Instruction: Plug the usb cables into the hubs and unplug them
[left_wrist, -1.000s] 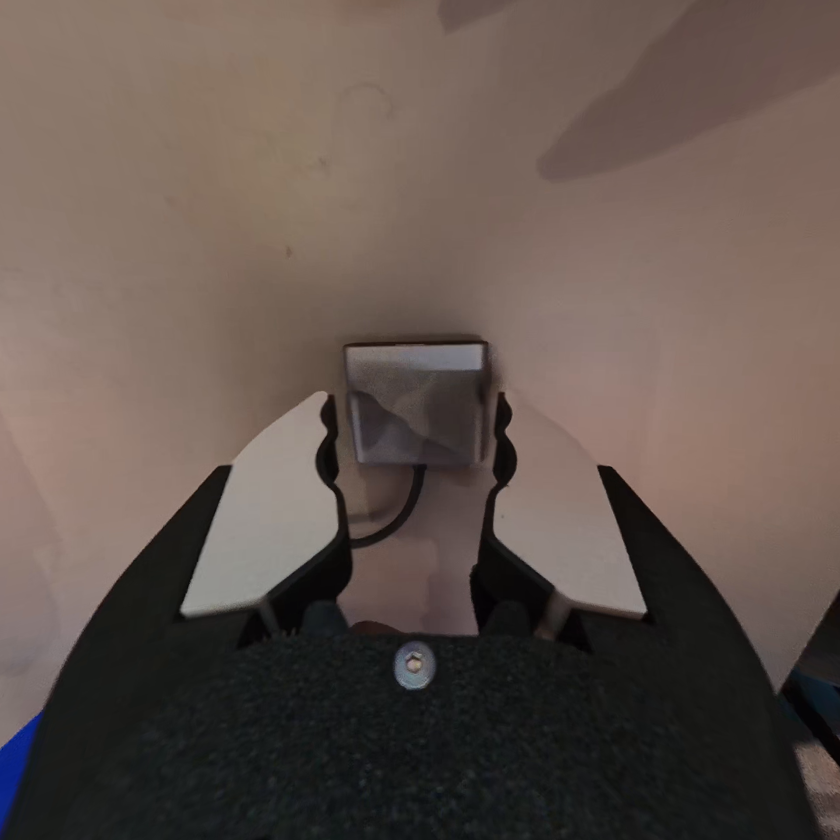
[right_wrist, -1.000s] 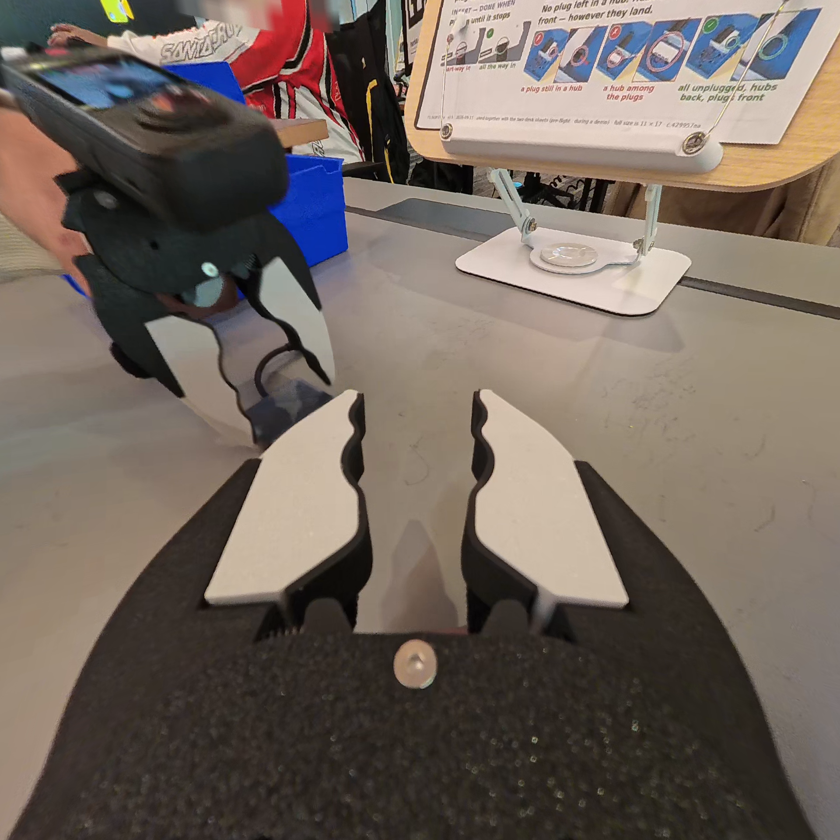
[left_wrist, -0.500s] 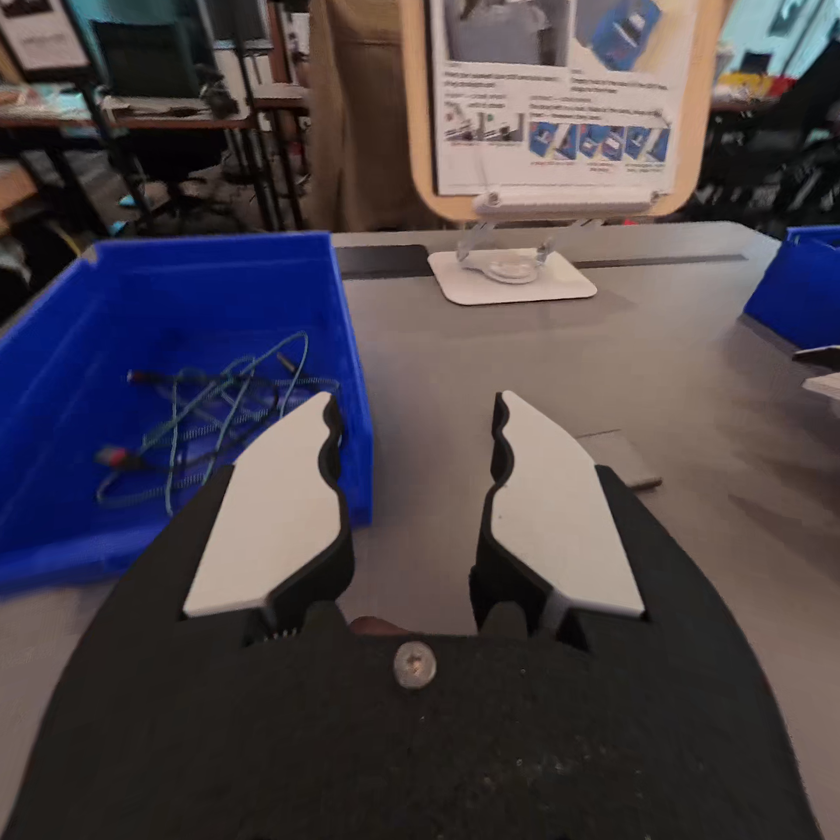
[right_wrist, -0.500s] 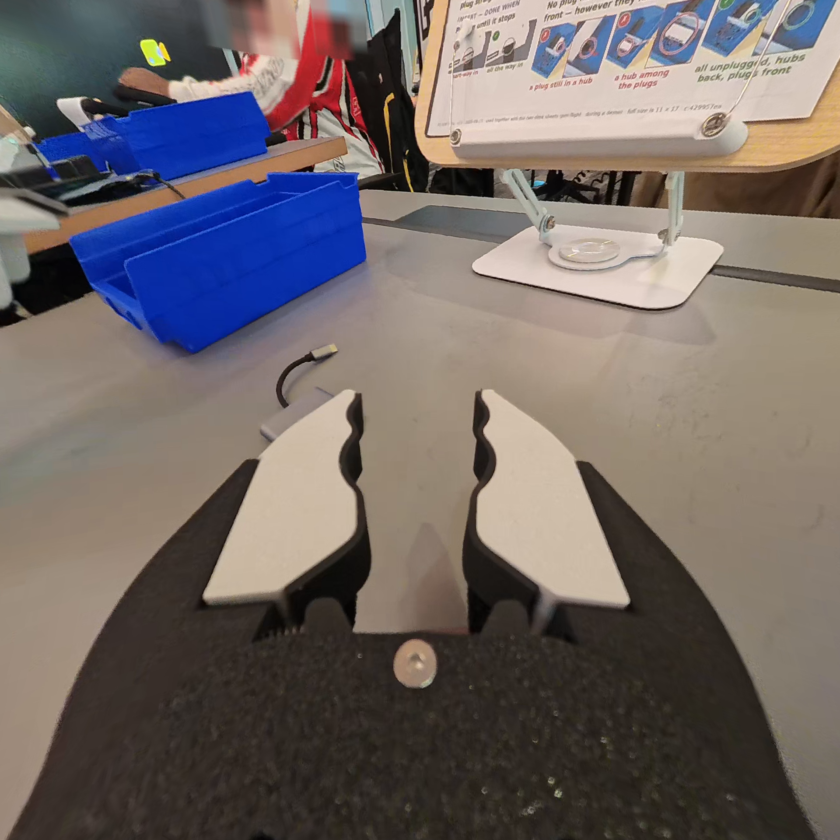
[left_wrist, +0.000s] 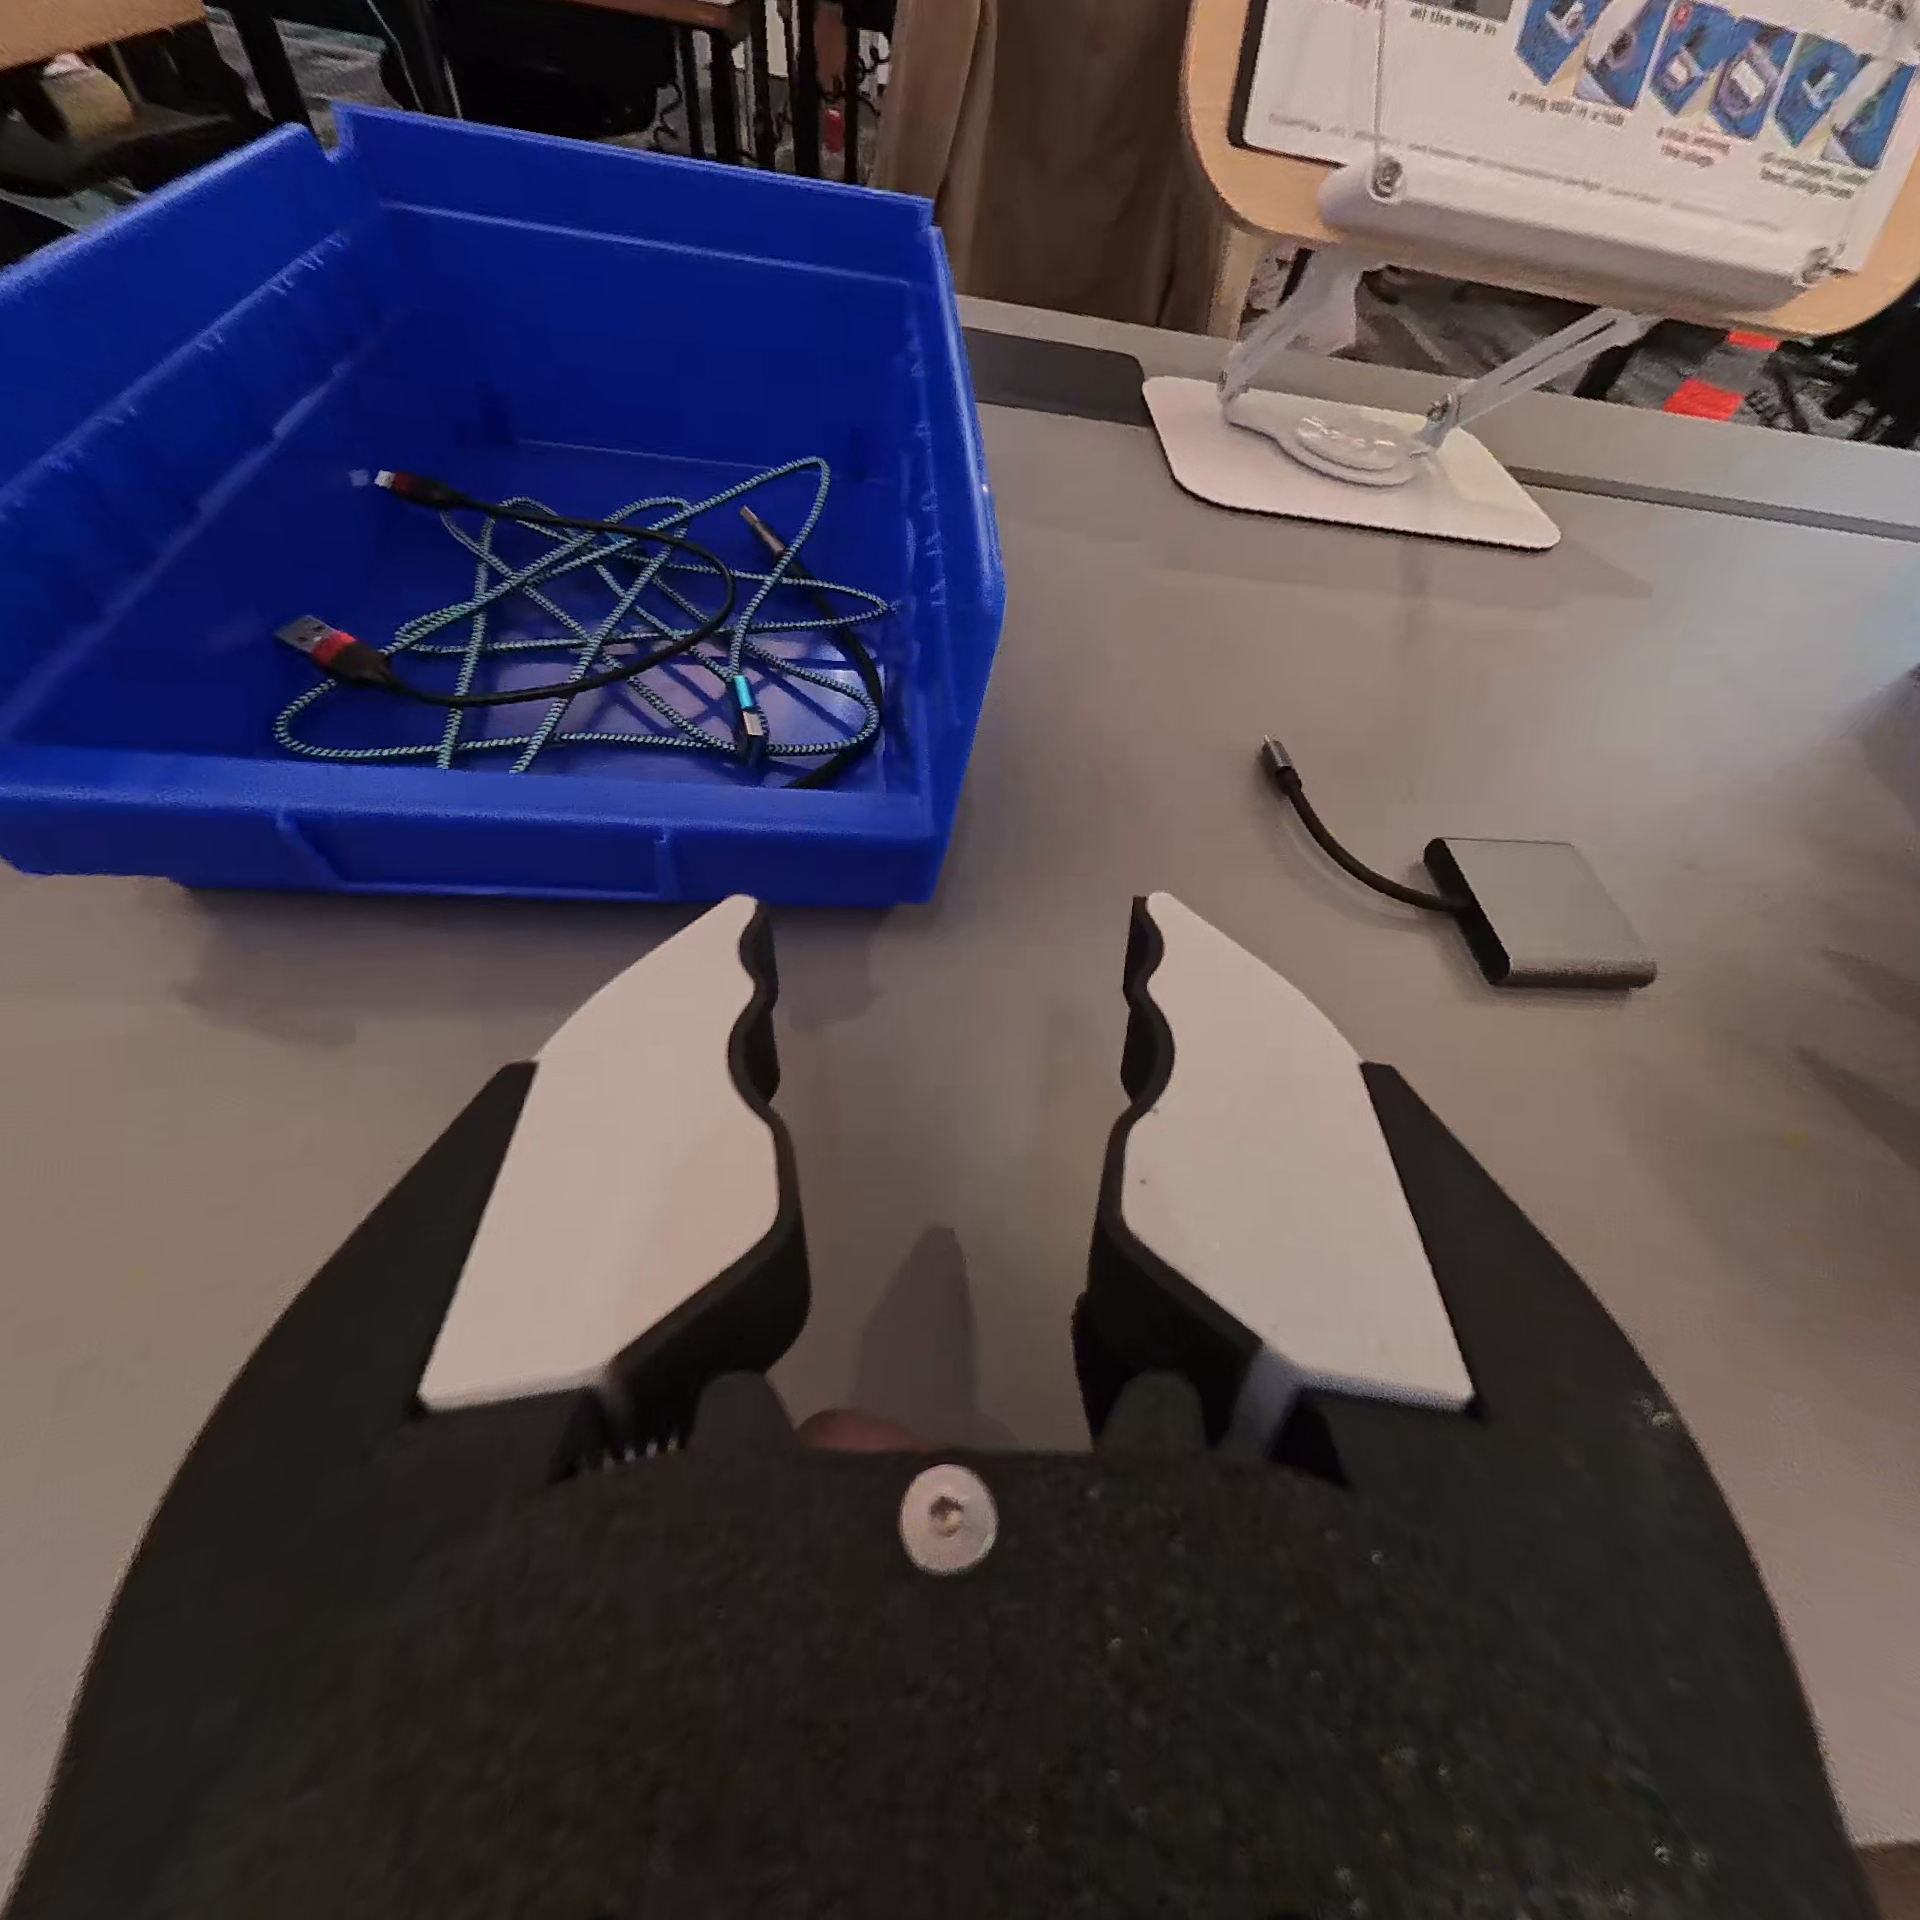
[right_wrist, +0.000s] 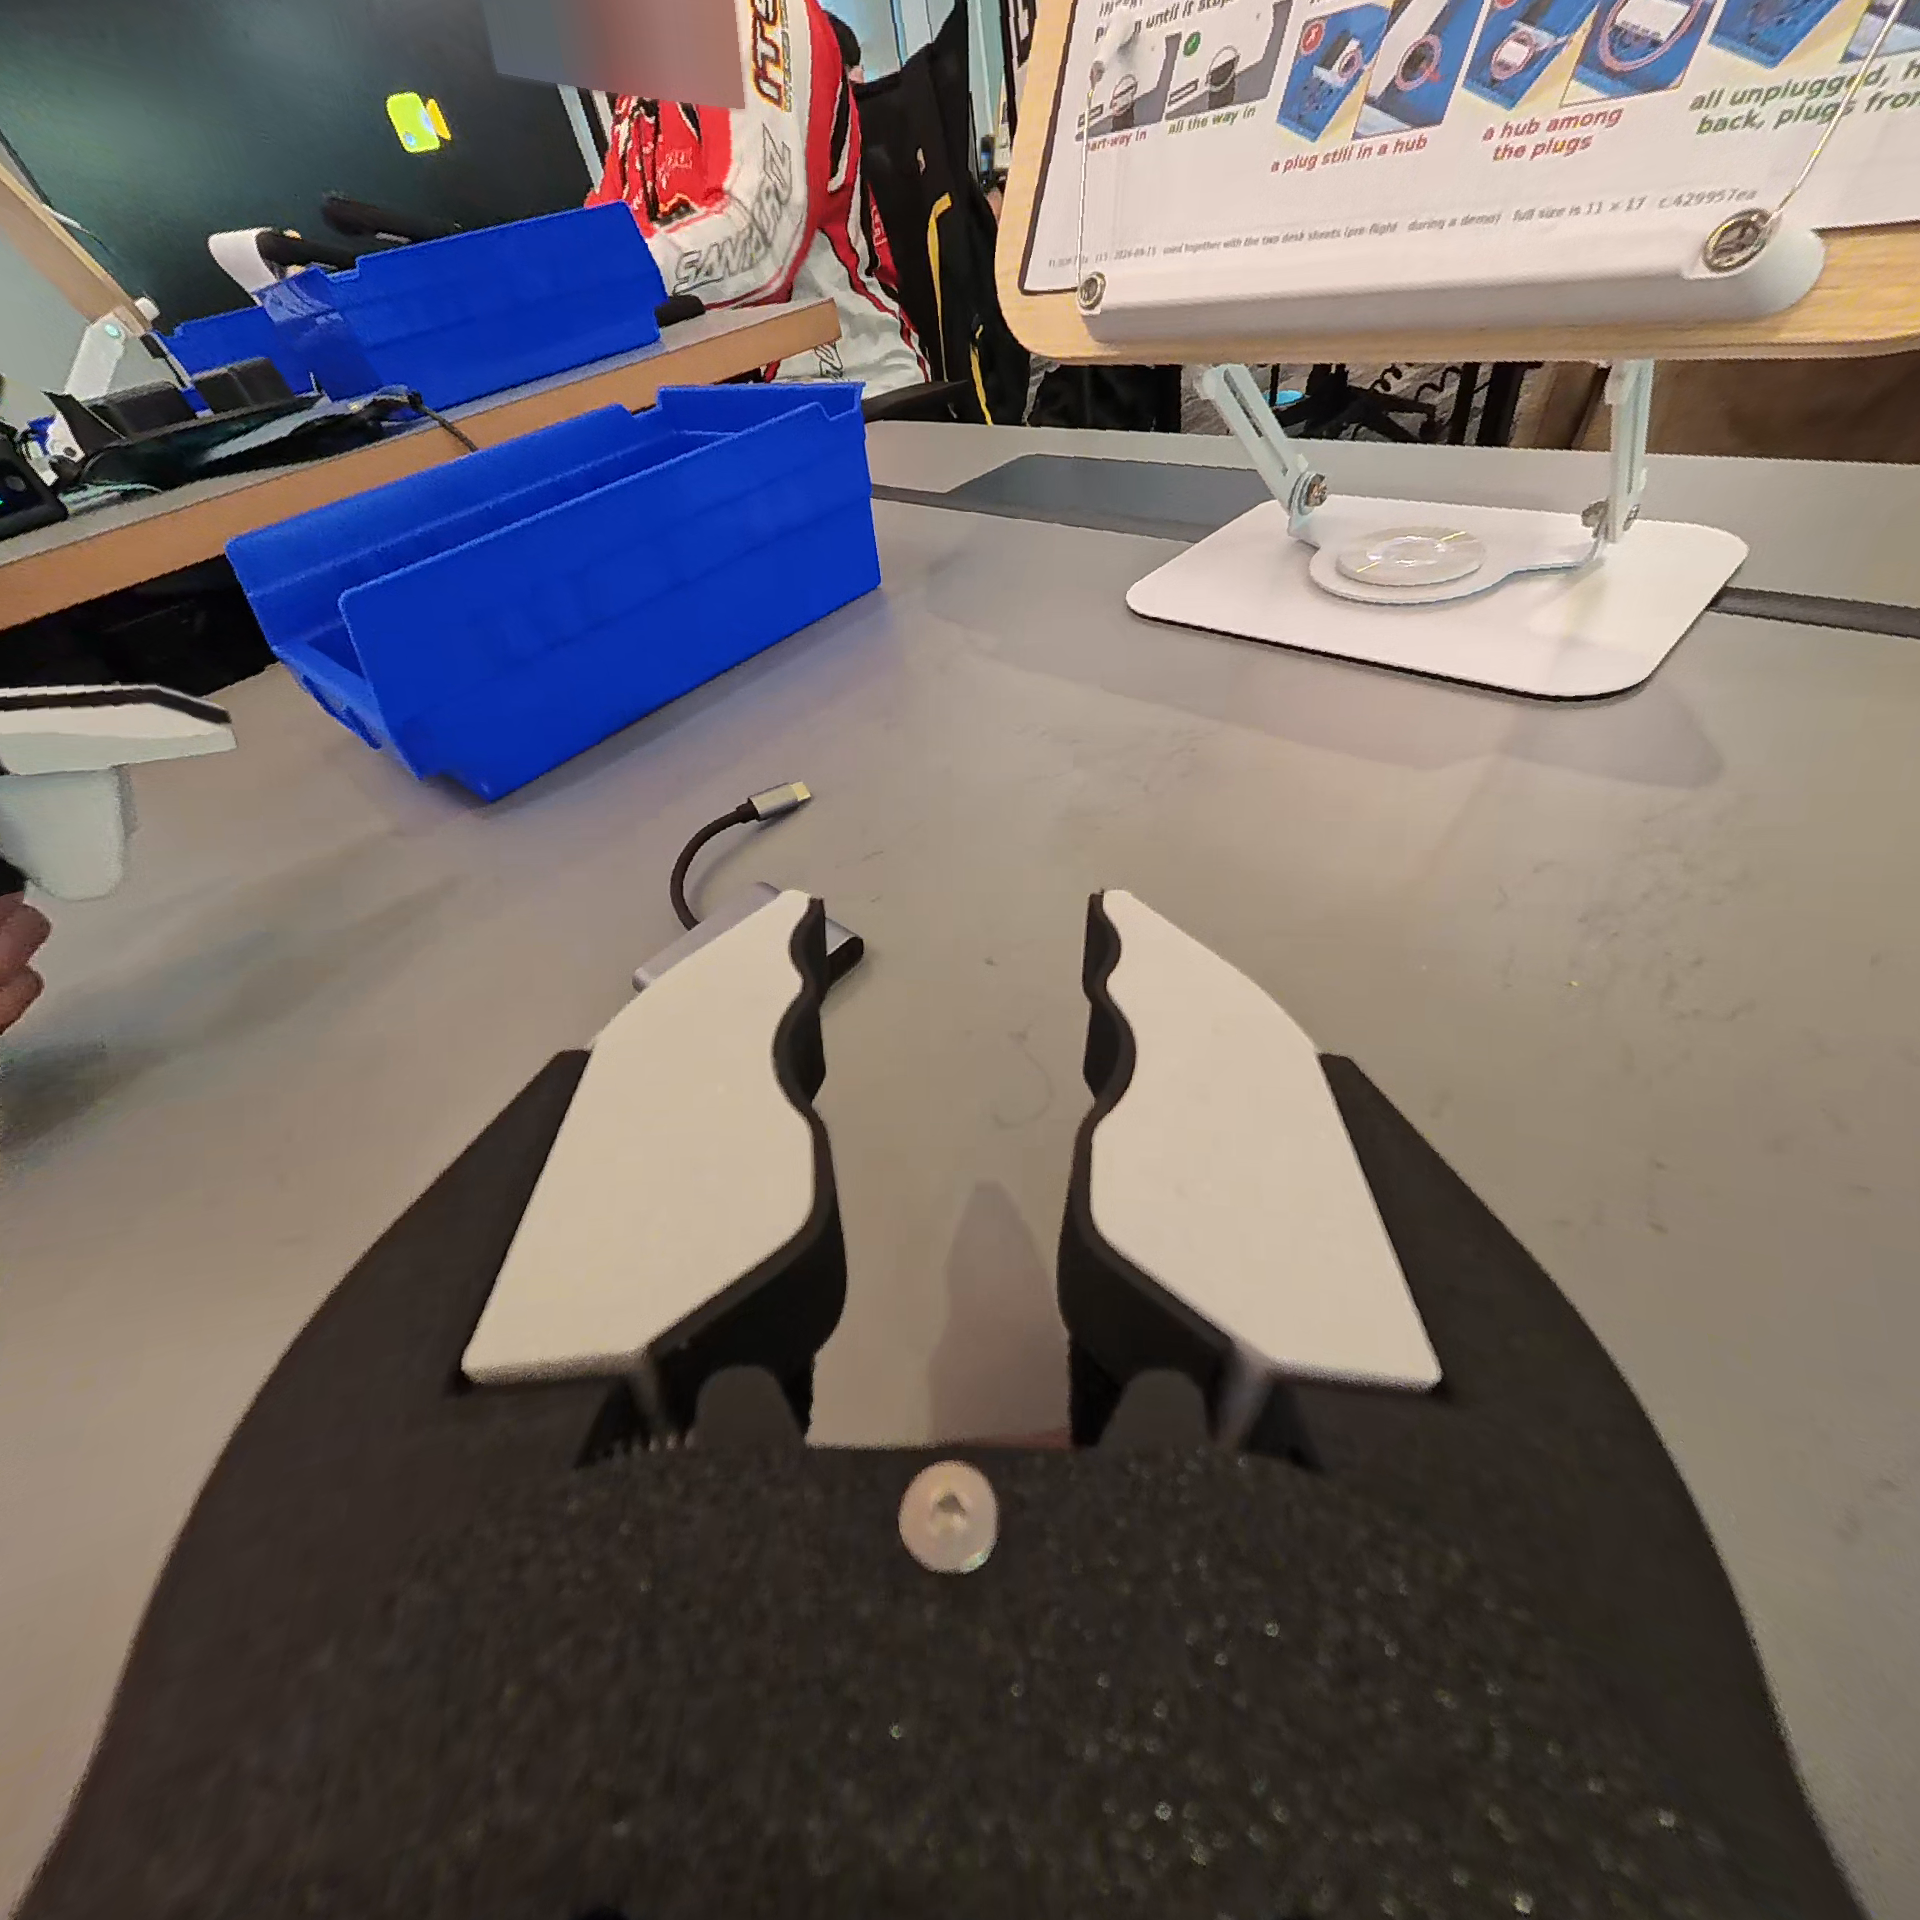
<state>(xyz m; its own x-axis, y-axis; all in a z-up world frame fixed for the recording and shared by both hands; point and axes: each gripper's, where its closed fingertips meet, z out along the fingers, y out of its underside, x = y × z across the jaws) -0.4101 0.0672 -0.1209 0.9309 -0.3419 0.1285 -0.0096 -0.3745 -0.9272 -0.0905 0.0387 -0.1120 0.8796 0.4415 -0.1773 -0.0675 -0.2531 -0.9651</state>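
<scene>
A grey USB hub (left_wrist: 1543, 912) with a short black cable and plug (left_wrist: 1280, 756) lies on the grey table. In the right wrist view the hub (right_wrist: 675, 951) sits partly behind my right gripper's left finger. Several braided USB cables (left_wrist: 613, 634) lie tangled in a blue bin (left_wrist: 468, 831). My left gripper (left_wrist: 951, 920) is open and empty, just in front of the bin and left of the hub. My right gripper (right_wrist: 951, 914) is open and empty, low over the table just right of the hub. The left gripper's fingertip (right_wrist: 114, 727) shows at the far left of the right wrist view.
A white stand (left_wrist: 1351, 457) holding an instruction board (right_wrist: 1455, 156) is at the table's back. The blue bin (right_wrist: 561, 592) stands at back left in the right wrist view. More blue bins (right_wrist: 468, 301) and a seated person (right_wrist: 758, 187) are at another table behind.
My left gripper let go of the hub, lifted away and swung left to face the cable bin. The hub now lies on the table. My right gripper hardly moved.
</scene>
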